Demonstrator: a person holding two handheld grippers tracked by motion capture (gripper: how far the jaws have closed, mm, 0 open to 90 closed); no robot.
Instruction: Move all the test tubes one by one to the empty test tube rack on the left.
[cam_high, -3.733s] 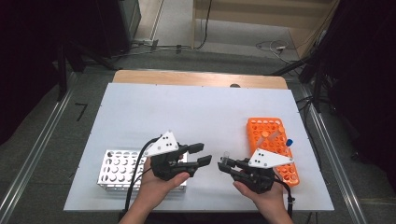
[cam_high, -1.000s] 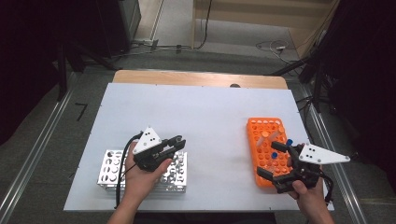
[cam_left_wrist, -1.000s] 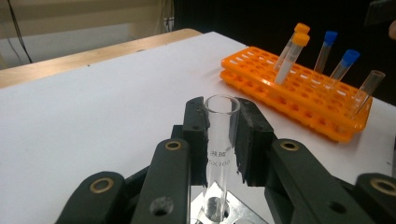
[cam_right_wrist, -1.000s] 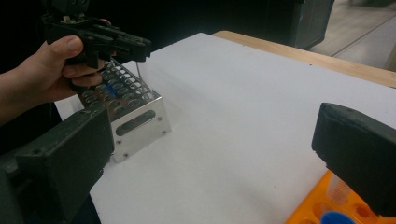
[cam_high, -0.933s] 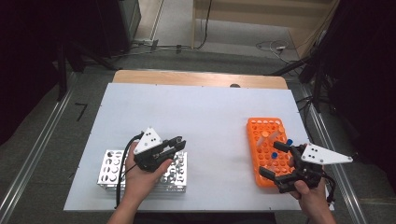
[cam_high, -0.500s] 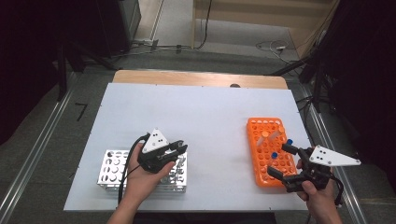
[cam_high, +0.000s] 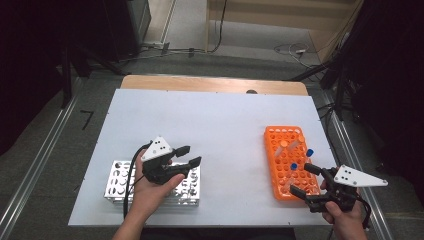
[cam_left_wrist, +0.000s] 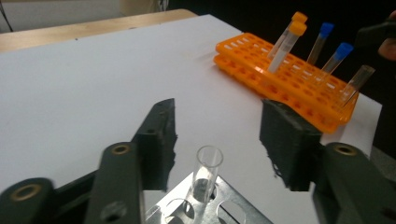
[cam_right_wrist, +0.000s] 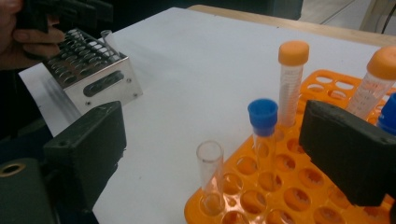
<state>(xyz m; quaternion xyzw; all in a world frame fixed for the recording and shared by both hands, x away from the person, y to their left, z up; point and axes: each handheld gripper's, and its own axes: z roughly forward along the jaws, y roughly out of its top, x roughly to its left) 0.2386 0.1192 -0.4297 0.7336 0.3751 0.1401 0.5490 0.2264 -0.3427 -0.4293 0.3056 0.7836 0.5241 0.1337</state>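
**Tube dropped in the metal rack, next one lined up**

Since the earlier high-view frames, both hands have parted from the middle of the bench: the left tool (cam_high: 188, 155) now sits over the metal rack (cam_high: 120, 180) at the near left, and the right tool (cam_high: 305, 180) has swung to the near end of the orange rack (cam_high: 285, 150) at the right. The left tool's jaws have just been opening; in the left gripper view they stand spread on either side of a clear uncapped tube (cam_left_wrist: 207, 172) that rests upright in a corner hole of the metal rack, pads clear of the glass. The tube looks delivered and released.

The right tool's jaws have just been closing a little, yet in the right gripper view they are wide apart, bracketing another clear uncapped tube (cam_right_wrist: 210, 175) that stands in the orange rack's near corner, with a blue-capped tube (cam_right_wrist: 262, 128) just behind it and orange-capped tubes (cam_right_wrist: 293, 81) further back. Nothing is pinched yet.

My reading: the work is moving tubes from the orange rack to the metal one, and this is the reach for the next tube. The next move calls for centring the pads on the clear tube, closing gently, and lifting straight up so the blue-capped neighbour is not knocked.
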